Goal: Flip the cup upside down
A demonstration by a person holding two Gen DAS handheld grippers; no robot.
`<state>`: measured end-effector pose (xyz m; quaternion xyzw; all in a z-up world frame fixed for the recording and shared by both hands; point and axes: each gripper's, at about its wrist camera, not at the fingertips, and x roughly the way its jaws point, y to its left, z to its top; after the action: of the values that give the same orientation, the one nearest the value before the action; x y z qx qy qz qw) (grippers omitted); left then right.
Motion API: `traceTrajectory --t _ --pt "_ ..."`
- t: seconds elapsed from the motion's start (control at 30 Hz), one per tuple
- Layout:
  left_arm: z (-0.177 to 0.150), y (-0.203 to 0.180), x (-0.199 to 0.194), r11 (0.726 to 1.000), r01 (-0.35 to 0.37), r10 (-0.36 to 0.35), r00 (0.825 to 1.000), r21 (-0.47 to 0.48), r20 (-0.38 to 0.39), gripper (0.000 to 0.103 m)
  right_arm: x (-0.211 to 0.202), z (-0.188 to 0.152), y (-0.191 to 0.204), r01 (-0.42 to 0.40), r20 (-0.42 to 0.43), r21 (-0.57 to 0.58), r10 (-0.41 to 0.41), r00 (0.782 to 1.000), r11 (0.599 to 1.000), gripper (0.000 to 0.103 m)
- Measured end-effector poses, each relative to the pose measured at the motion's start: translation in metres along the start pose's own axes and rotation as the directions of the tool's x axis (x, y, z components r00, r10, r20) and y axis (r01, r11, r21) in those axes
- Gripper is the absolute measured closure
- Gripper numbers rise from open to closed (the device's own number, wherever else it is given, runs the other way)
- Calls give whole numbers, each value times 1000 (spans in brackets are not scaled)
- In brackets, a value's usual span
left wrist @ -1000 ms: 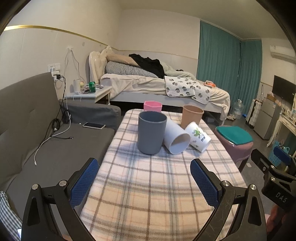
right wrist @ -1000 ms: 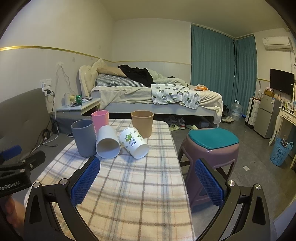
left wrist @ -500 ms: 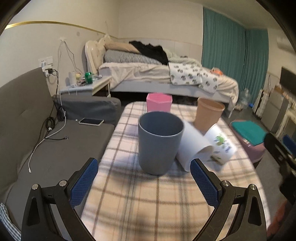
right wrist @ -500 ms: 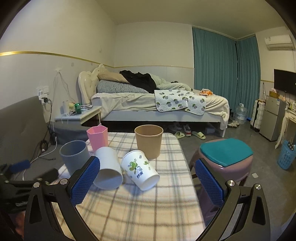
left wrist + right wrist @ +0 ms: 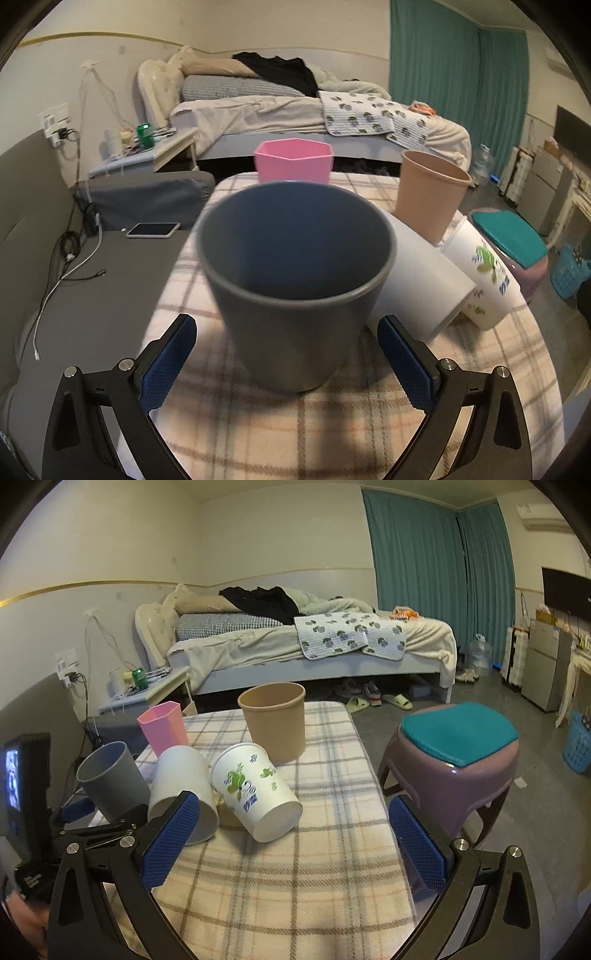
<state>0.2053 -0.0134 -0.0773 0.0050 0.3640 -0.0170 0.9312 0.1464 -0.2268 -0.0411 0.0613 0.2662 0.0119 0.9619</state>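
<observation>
Indoors, plaid-clothed table [image 5: 317, 867], unmade bed [image 5: 314, 646], teal curtains [image 5: 424, 572]

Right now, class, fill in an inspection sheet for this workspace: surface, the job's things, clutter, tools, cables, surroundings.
Surface: table under a checked cloth.
Job's things: grey cup upright, mouth up, not yet flipped.
Clutter: white cup and printed cup lie on their sides; pink cup and tan cup stand upright.
Tools: left tool open, one blue pad on each side of the grey cup, no contact seen; right tool open, holding nothing.
Cables: white and black leads trail over the sofa to a wall socket.
Surroundings: phone on the sofa, bed, stool, green curtains.
</observation>
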Motion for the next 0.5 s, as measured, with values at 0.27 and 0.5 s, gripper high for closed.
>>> traceTrajectory --t 0.27,0.5 --pt "1 -4 -8 999 15 -14 1000 45 -22 31 -5 3 -6 6 -4 8 -6 1000 1000 0" --pt "-14 -11 -63 997 31 -27 998 70 -52 31 -31 9 -3 5 49 11 -5 999 1000 0"
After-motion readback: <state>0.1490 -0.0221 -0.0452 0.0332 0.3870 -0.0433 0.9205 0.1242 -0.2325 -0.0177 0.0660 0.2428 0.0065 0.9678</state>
